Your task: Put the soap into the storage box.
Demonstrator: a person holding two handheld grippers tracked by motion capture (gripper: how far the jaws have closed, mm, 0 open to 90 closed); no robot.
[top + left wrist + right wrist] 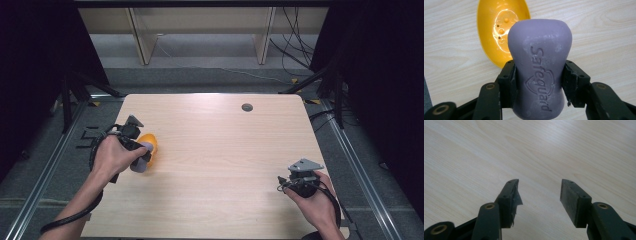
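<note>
Soap bar (539, 67) is clamped at its narrow waist by the left tongs (539, 82), hovering right by the yellow dish (491, 37) presumably to drop in, while the right tongs (539, 195) sit apart, idle over bare bench (549, 150)

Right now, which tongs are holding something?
The left tongs: they squeeze the purple soap bar by its waist, above the yellow soap dish. The right tongs stand open over bare table.
</note>
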